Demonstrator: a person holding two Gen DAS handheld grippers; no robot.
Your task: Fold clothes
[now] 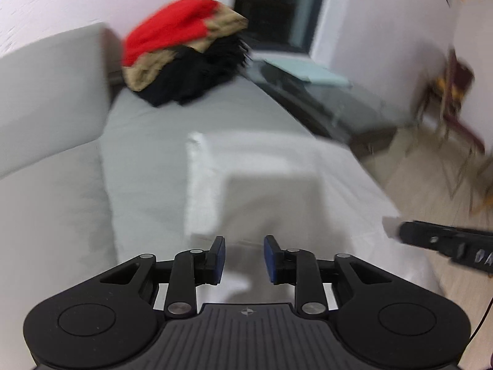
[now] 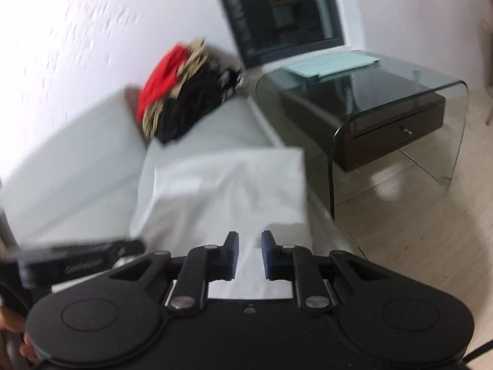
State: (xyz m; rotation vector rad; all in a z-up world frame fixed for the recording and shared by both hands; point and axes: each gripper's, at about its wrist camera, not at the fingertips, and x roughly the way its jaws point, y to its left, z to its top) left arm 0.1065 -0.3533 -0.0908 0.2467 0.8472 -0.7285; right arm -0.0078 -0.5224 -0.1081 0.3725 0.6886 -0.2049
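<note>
A white garment (image 1: 265, 185) lies partly folded on the pale grey sofa seat (image 1: 144, 154), with one layer doubled over the middle. My left gripper (image 1: 245, 246) hovers over its near edge, blue pads apart and nothing between them. My right gripper (image 2: 249, 240) hangs over the same garment (image 2: 228, 185) near its right side, jaws a little apart with only the cloth below showing through the gap. In the left wrist view the right gripper (image 1: 400, 231) comes in from the right with a blurred pale patch at its tip.
A heap of red, tan and black clothes (image 1: 181, 49) sits at the sofa's far end by the back cushion (image 1: 49, 92). A glass side table (image 2: 385, 117) with a dark drawer unit stands on the wood floor to the right. A hand (image 2: 18, 339) shows at lower left.
</note>
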